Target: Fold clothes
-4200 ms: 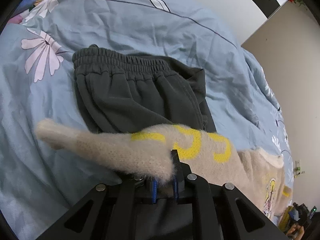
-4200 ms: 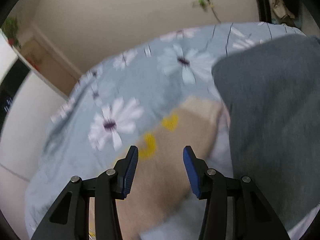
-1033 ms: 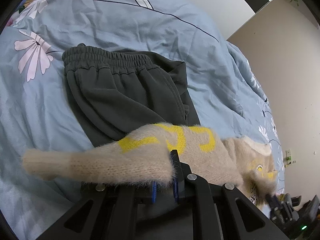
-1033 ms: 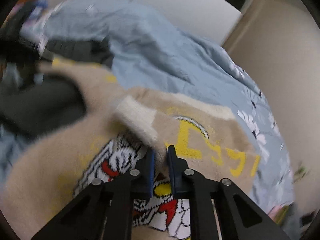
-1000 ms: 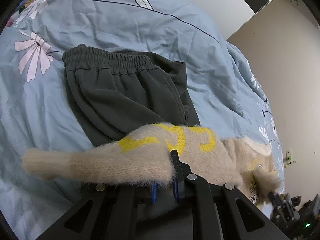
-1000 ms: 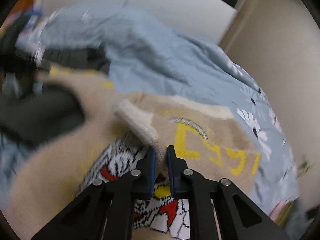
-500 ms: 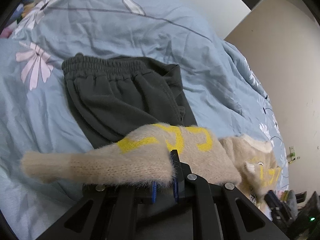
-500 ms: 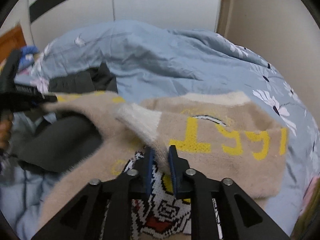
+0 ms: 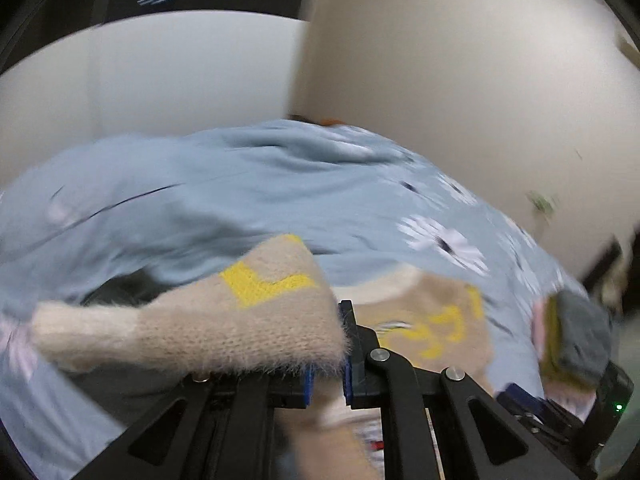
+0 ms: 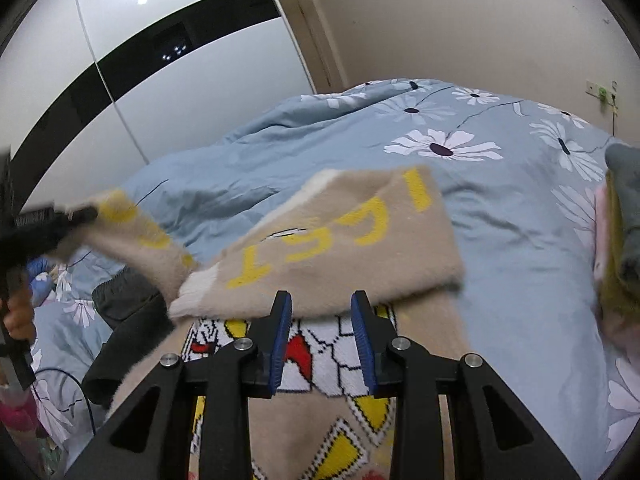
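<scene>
Fuzzy, floppy beige sweater (image 10: 320, 248) sags on the bed (image 10: 500, 208); left tool (image 9: 326, 376) clamps its sleeve, right tool (image 10: 322, 340) gapes; grip cuffs, hems.

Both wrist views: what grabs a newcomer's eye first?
The fuzzy beige sweater with yellow lettering, spread over the blue daisy-print duvet, one sleeve folded across its patterned front. The left gripper is shut on the other sleeve, held in the air; the right gripper hovers open above the sweater's front. Dark grey trousers lie at left.
</scene>
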A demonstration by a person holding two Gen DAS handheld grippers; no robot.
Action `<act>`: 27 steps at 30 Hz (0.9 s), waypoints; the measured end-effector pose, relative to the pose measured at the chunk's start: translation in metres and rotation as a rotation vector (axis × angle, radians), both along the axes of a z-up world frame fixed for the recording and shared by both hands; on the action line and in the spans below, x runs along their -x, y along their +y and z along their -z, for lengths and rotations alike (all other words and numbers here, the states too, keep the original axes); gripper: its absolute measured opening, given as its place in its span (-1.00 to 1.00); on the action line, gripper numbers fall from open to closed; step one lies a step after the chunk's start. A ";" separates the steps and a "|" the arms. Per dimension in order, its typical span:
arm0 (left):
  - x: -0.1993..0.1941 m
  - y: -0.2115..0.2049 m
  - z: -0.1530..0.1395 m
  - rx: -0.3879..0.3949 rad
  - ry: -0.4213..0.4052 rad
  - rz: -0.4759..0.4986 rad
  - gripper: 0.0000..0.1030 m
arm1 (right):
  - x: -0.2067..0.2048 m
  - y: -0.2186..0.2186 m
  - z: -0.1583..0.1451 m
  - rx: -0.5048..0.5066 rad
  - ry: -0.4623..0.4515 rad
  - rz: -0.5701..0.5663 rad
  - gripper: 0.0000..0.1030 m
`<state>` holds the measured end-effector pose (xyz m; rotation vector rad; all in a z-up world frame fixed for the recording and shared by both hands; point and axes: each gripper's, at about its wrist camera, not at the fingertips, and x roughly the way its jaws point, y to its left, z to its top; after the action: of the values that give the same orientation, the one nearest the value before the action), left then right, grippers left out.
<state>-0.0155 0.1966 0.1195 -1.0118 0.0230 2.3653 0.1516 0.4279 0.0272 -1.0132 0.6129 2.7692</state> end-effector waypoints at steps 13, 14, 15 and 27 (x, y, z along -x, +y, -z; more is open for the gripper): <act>-0.024 0.173 0.096 0.280 -0.146 0.211 -0.45 | -0.031 0.050 0.025 0.249 0.053 0.108 -0.39; -0.028 0.178 0.098 0.282 -0.147 0.226 -0.31 | -0.032 0.051 0.026 0.264 0.054 0.112 -0.39; -0.032 0.182 0.097 0.267 -0.150 0.255 -0.03 | -0.033 0.053 0.028 0.278 0.054 0.116 -0.38; -0.032 0.110 0.071 0.118 -0.193 0.215 0.18 | -0.035 0.054 0.029 0.295 0.028 0.127 -0.38</act>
<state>0.0165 0.3061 0.0490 -1.2263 0.1917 2.0839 0.1861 0.4823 -0.0017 -0.9490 1.0749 2.6374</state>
